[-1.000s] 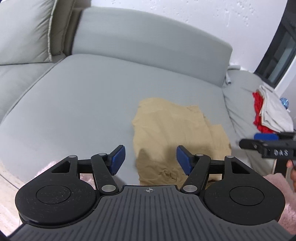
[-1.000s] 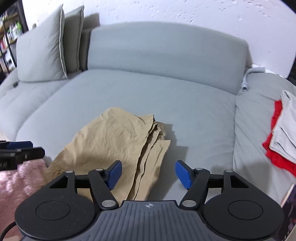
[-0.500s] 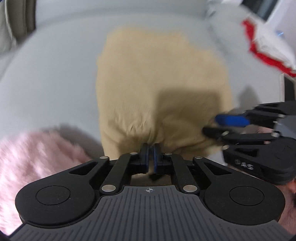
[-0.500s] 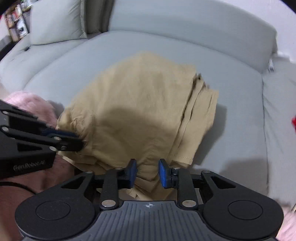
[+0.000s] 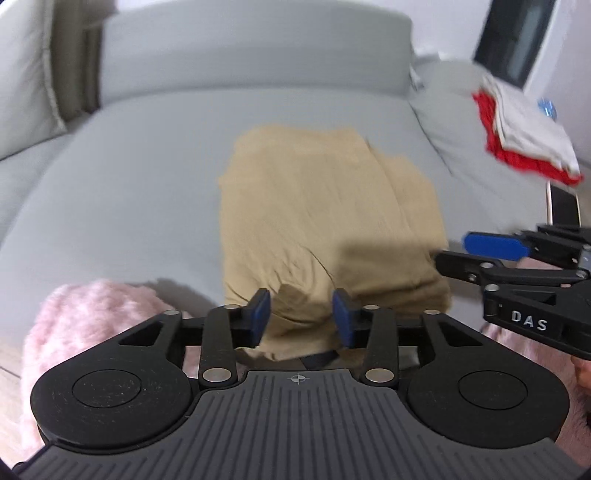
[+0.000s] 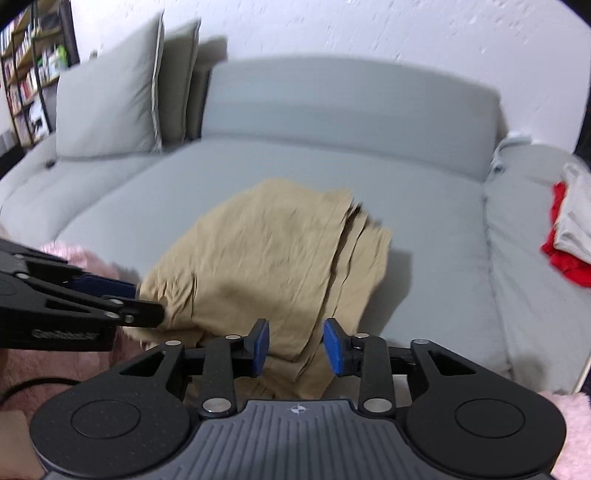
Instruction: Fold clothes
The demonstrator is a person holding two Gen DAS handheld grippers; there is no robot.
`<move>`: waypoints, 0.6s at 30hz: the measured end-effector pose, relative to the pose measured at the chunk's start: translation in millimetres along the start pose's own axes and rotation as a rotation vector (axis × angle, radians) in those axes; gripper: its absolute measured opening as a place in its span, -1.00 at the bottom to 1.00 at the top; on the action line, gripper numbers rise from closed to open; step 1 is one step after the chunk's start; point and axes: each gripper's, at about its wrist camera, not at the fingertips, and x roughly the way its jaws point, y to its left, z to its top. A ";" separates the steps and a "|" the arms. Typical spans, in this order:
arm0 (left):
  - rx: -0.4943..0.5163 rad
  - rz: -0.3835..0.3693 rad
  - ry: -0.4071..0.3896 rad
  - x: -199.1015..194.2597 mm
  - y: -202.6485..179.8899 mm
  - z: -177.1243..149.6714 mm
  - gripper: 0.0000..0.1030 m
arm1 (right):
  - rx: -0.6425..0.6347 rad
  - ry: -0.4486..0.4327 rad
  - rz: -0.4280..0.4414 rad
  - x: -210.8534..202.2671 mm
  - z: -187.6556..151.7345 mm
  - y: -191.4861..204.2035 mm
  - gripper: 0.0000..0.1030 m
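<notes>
I'm working in a home living room. A wide grey sofa fills my view, with grey cushions propped in its corner, a bookshelf packed with books beside them, and a white textured wall behind. Folded laundry sits on the sofa's far section.

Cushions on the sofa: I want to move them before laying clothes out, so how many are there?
2: a light grey cushion upright in the sofa's back left corner, and a darker one directly behind it. More may be out of frame.
</notes>
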 end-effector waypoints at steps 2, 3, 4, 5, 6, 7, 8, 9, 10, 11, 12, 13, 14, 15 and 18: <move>-0.038 0.012 -0.023 -3.6 4.7 -0.8 -0.11 | -0.003 0.003 0.003 -0.1 0.5 -0.1 -0.25; -0.053 0.018 -0.027 -2.0 6.1 0.5 -0.10 | -0.009 0.006 0.004 1.3 0.3 1.4 -0.25; -0.067 0.023 -0.024 -0.1 7.6 1.8 -0.06 | -0.015 0.009 0.005 2.7 0.0 3.0 -0.25; -0.081 0.028 -0.018 1.9 9.0 3.1 -0.05 | -0.022 0.012 0.007 4.1 -0.4 4.5 -0.24; -0.090 0.029 -0.012 3.5 10.5 3.3 -0.04 | -0.027 0.012 0.009 4.2 -1.0 6.0 -0.24; -0.097 0.028 -0.005 4.8 12.0 2.8 -0.04 | -0.033 0.012 0.011 4.3 -1.8 7.5 -0.22; -0.104 0.028 0.001 5.2 14.2 2.6 -0.03 | -0.037 0.015 0.012 5.3 -1.7 8.2 -0.19; -0.109 0.028 0.005 5.8 15.6 3.2 -0.02 | -0.037 0.015 0.011 5.3 -2.0 8.4 -0.18; -0.112 0.028 0.008 6.6 16.1 4.2 -0.01 | -0.036 0.017 0.010 6.2 -2.6 8.7 -0.17; -0.115 0.029 0.011 7.5 16.2 4.9 -0.01 | -0.036 0.017 0.010 3.8 -2.6 7.1 -0.17; -0.116 0.029 0.014 7.8 16.5 4.2 0.01 | -0.033 0.019 0.010 3.3 -2.6 6.0 -0.17; -0.116 0.029 0.016 7.7 17.0 2.7 0.01 | -0.027 0.019 0.008 3.8 -2.6 5.3 -0.16; -0.118 0.028 0.018 7.5 17.0 1.3 0.01 | -0.023 0.019 0.007 3.8 -2.7 4.7 -0.16; -0.119 0.028 0.019 7.1 16.9 0.3 0.02 | -0.019 0.019 0.005 3.9 -2.8 4.1 -0.16; -0.126 0.028 0.023 8.6 16.2 -0.2 0.02 | -0.004 0.021 0.002 4.5 -2.9 1.9 -0.16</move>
